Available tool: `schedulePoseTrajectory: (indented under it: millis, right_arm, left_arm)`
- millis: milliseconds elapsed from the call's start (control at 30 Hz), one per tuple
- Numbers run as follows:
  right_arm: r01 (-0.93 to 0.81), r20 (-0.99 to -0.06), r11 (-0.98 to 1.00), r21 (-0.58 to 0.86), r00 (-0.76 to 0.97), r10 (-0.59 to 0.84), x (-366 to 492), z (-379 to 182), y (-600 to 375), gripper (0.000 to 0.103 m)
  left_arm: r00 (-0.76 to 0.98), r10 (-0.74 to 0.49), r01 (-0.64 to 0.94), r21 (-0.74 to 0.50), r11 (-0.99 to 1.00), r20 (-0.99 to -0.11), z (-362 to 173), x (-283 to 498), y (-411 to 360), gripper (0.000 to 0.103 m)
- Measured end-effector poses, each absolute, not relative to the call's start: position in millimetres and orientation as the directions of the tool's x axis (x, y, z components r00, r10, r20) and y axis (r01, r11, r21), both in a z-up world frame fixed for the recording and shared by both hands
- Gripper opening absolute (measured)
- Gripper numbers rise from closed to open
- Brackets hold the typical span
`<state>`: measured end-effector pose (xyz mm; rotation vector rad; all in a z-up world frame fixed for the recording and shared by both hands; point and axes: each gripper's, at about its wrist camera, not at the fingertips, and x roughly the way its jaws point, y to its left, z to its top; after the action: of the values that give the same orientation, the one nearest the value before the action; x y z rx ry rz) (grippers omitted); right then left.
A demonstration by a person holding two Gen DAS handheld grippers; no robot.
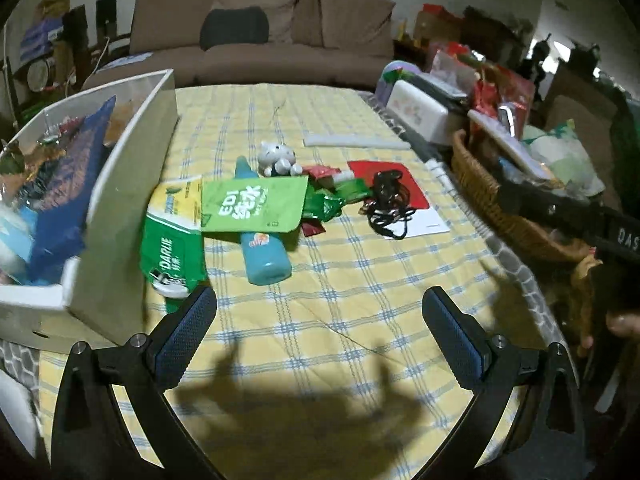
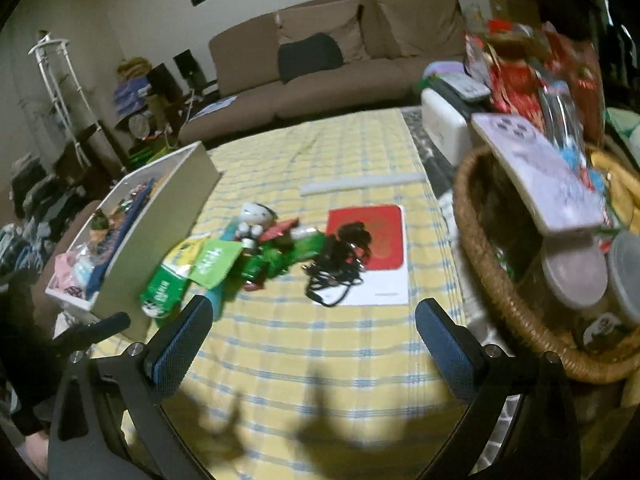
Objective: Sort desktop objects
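The left gripper (image 1: pixel 319 312) hangs above the surface (image 1: pixel 360 300), a yellow checked cloth; its ribbed blue fingers (image 1: pixel 192 328) are spread wide and hold nothing; the right gripper (image 2: pixel 314 322) is spread and empty too. Ahead lies a pile: a smooth teal bottle (image 1: pixel 264 256), glossy green pouches (image 1: pixel 252 204), a small plush toy (image 1: pixel 276 158), a tangled black cable (image 1: pixel 386 204) on a red-and-white card (image 1: pixel 416 208). A white cardboard box (image 1: pixel 120 208) stands left, a woven basket (image 2: pixel 500 280) right.
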<state>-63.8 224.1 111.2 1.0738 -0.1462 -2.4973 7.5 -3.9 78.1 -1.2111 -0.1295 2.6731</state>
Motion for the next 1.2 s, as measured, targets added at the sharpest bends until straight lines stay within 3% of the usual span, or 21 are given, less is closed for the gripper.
schedulePoseTrajectory:
  millis: [300,567,800,1200]
  right_arm:
    - [0.329,-0.76,-0.933,0.145,-0.567,-0.318,-65,44,212,0.103]
    - [0.295,-0.798,-0.953,0.07,-0.556,-0.231,-71,13,206,0.103]
    - [0.291,-0.807,-0.957,-0.016,-0.568,-0.16,-67,6,195,0.103]
    - [0.288,-0.808,-0.957,-0.019,-0.568,-0.154,-68,6,194,0.103]
  left_arm:
    - [-0.63,0.09,-0.043,-0.081,-0.996,-0.772,34,-7,-3,0.103]
    - [-0.568,0.07,-0.025,-0.068,-0.997,-0.82,4,-14,-2,0.103]
    - [-0.562,0.026,-0.022,-0.017,-1.0,-0.827,0,-13,4,0.103]
    - [-0.56,0.026,-0.024,-0.015,-1.0,-0.828,1,-14,4,0.103]
